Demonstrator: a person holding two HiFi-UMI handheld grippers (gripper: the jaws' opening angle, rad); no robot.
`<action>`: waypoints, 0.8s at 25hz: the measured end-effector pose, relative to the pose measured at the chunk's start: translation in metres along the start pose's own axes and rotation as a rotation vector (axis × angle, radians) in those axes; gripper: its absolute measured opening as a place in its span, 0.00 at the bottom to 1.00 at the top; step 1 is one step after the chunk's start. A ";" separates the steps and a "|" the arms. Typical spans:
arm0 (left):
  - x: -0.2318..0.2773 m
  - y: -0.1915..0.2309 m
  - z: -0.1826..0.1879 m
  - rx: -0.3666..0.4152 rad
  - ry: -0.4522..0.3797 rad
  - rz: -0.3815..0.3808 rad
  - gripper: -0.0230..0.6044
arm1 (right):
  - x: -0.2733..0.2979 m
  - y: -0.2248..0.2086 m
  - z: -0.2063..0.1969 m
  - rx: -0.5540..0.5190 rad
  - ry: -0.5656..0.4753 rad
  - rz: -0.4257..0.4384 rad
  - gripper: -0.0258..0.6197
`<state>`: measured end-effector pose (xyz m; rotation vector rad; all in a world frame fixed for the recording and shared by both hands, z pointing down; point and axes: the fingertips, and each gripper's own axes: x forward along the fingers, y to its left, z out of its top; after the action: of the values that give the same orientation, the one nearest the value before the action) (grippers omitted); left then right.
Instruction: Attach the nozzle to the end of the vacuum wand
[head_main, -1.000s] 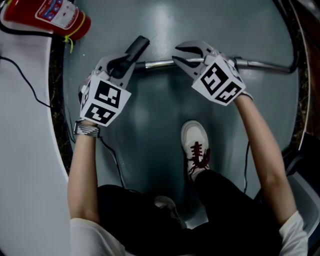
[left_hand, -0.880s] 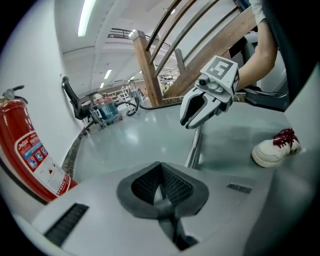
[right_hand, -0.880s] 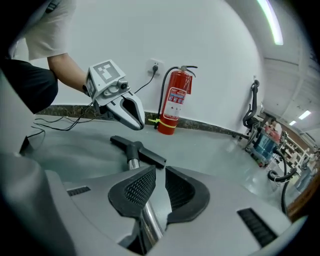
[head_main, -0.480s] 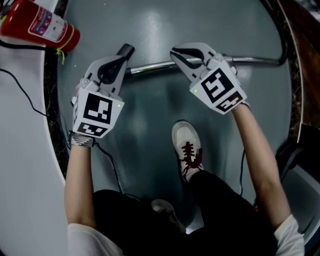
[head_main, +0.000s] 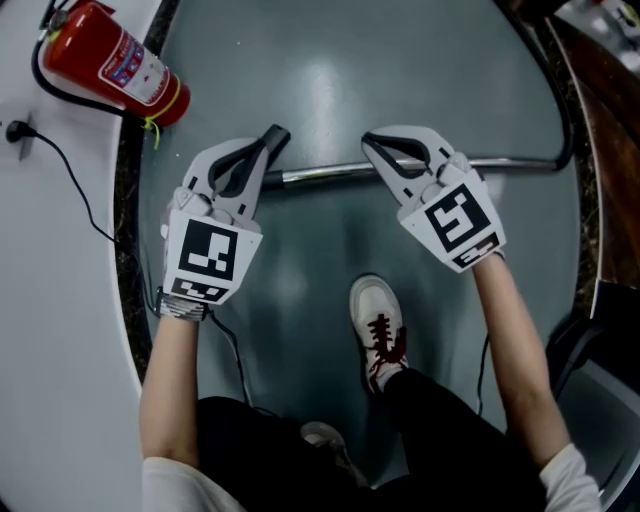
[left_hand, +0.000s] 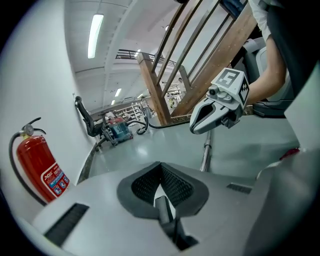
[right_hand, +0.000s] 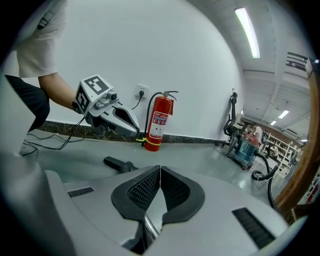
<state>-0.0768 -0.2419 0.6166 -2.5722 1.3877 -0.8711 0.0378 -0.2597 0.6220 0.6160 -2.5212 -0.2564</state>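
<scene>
In the head view my left gripper (head_main: 256, 156) is shut on the black nozzle (head_main: 271, 140), which sticks out past its fingertips. The nozzle's near end lies by the left end of the chrome wand (head_main: 330, 174); whether they are joined I cannot tell. My right gripper (head_main: 378, 147) has just closed its jaws and is shut on the wand, whose tube runs right to a black hose (head_main: 566, 140). The left gripper view shows the nozzle (left_hand: 165, 216) pinched between the pads, with the wand (left_hand: 205, 155) and the right gripper (left_hand: 200, 120) beyond. The right gripper view shows the wand (right_hand: 150, 227) in its jaws and the nozzle (right_hand: 117, 163) ahead.
A red fire extinguisher (head_main: 112, 62) lies at the wall's foot, upper left. A thin black cable (head_main: 65, 185) trails over the white surface on the left. The person's white shoe (head_main: 378, 320) stands on the grey floor below the wand. A blue vacuum unit (left_hand: 118, 131) sits far off.
Both grippers have closed, the left on the nozzle and the right on the wand, and both have risen with these parts off the floor.
</scene>
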 end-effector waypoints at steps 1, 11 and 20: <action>-0.003 0.004 0.003 -0.003 -0.003 0.016 0.04 | -0.002 -0.001 0.006 0.007 -0.013 -0.001 0.09; -0.023 0.022 0.033 0.028 -0.055 0.084 0.04 | -0.013 -0.002 0.066 -0.032 -0.126 0.027 0.08; -0.024 0.021 0.037 0.032 -0.077 0.099 0.04 | -0.013 -0.002 0.062 -0.043 -0.109 0.012 0.08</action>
<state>-0.0834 -0.2422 0.5681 -2.4622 1.4528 -0.7643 0.0150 -0.2521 0.5636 0.5843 -2.6152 -0.3470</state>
